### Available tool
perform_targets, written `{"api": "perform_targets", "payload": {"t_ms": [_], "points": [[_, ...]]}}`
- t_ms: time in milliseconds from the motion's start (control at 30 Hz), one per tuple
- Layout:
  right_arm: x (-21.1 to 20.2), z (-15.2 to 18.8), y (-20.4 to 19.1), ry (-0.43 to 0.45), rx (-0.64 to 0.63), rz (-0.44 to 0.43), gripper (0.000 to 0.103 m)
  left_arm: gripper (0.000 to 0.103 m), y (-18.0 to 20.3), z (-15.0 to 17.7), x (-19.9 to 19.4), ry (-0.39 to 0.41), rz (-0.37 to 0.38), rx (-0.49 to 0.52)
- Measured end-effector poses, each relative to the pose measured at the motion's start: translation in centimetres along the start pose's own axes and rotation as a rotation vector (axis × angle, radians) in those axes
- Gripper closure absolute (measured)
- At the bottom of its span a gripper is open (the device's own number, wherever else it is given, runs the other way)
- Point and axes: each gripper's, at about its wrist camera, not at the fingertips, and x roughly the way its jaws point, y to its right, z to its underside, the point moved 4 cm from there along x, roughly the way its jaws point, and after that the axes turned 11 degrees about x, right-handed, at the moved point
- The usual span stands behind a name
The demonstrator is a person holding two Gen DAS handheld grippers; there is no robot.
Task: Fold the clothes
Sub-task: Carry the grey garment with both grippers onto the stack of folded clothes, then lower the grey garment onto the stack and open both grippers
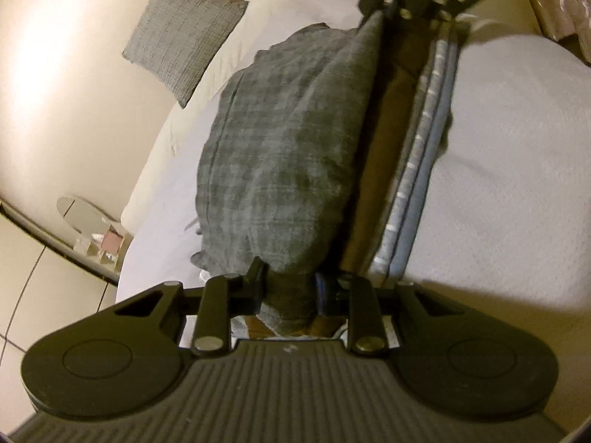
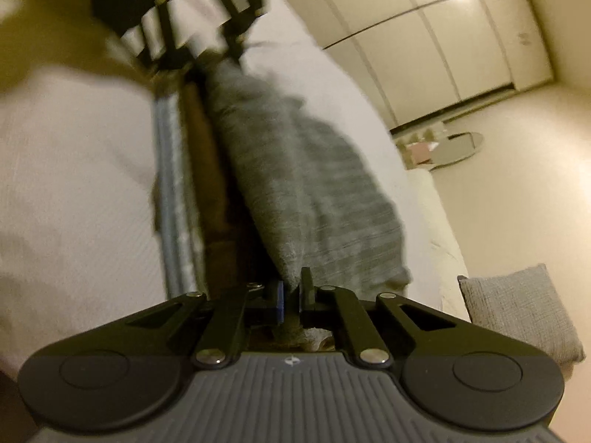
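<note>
A grey checked garment (image 1: 280, 155) hangs stretched lengthwise between my two grippers, which face each other over a white bed (image 1: 517, 147). My left gripper (image 1: 291, 277) is shut on a bunched near end of it. The far corner runs up to my right gripper (image 1: 388, 7) at the top of the left wrist view. In the right wrist view, which is blurred, the same garment (image 2: 306, 192) narrows into my right gripper (image 2: 293, 288), whose jaws stand almost together on its edge. My left gripper (image 2: 195, 62) shows blurred at the top.
Under the garment lie a brown cloth (image 1: 384, 147) and a folded blue striped cloth (image 1: 417, 166) on the bedspread. A grey cushion (image 1: 181, 33) leans at the wall. A bedside shelf with an oval mirror (image 1: 85, 217) stands beyond the bed, and wardrobe doors (image 2: 443, 37) behind it.
</note>
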Motion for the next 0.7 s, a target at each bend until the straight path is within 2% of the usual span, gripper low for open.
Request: {"api": "perform_targets", "payload": {"t_ms": [67, 200, 333, 467, 500, 567, 700], "points": [[0.1, 0.0, -0.1, -0.001, 0.003, 0.012, 0.093, 0.073, 0.0, 0.1, -0.5, -0.001, -0.007, -0.01], [0.2, 0.1, 0.2, -0.003, 0.011, 0.024, 0.093, 0.07, -0.3, 0.7, -1.9, -0.008, -0.013, -0.037], [-1.3, 0.6, 0.5, -0.014, 0.063, 0.015, 0.09, 0.068, -1.3, 1.9, -4.0, -0.021, -0.03, -0.149], [-5.0, 0.5, 0.9, 0.012, 0.154, -0.026, 0.089, 0.068, -2.5, 3.3, -6.2, -0.006, -0.048, -0.306], [-5.8, 0.3, 1.1, 0.024, 0.182, -0.036, 0.089, 0.068, -3.3, 3.4, -6.3, -0.003, -0.05, -0.363], [-6.9, -0.3, 1.8, 0.05, 0.257, -0.056, 0.089, 0.068, -4.4, 3.3, -6.3, 0.002, -0.059, -0.416], [-5.3, -1.4, 4.9, 0.057, 0.536, -0.132, 0.089, 0.068, -6.3, 1.7, -5.0, 0.033, -0.048, -0.489]]}}
